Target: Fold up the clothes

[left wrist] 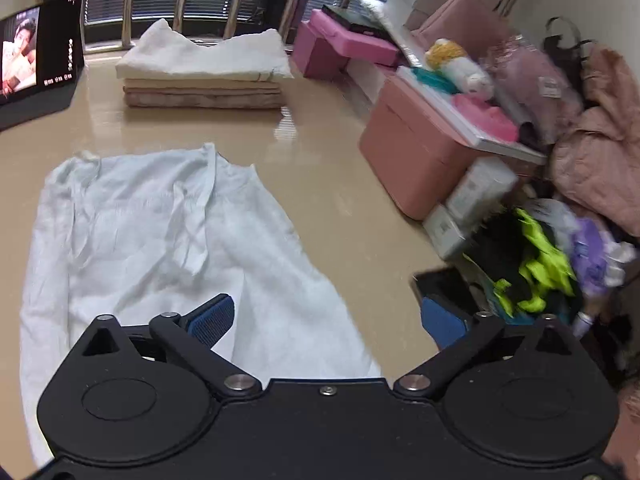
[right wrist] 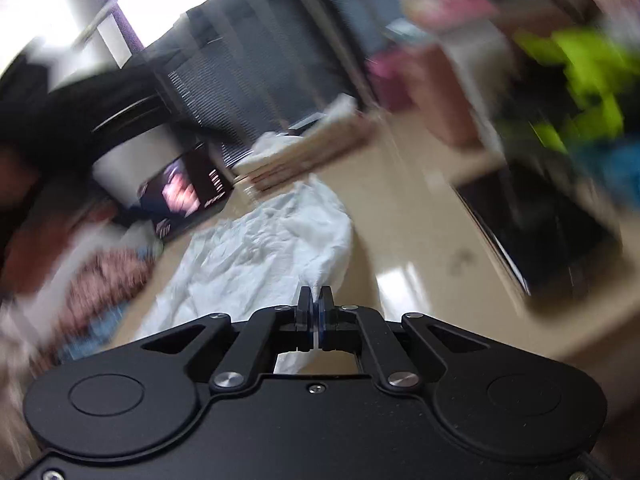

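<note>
I see folded stack [left wrist: 202, 76] at table's [left wrist: 340, 200] far end; pale garment [left wrist: 160, 240] lies spread, creased; right tongs [right wrist: 316, 300] pinch its edge; left tongs [left wrist: 332, 320] gape empty; this one remains unfolded.

Bare floor [left wrist: 332, 184] is free between the white garment [left wrist: 160, 240] and the pink box [left wrist: 412, 160] on the right. The folded stack [left wrist: 204, 76] blocks the far side, the screen [left wrist: 36, 52] the left. Right of the floor strip, a clutter pile [left wrist: 532, 264] closes the way.
</note>
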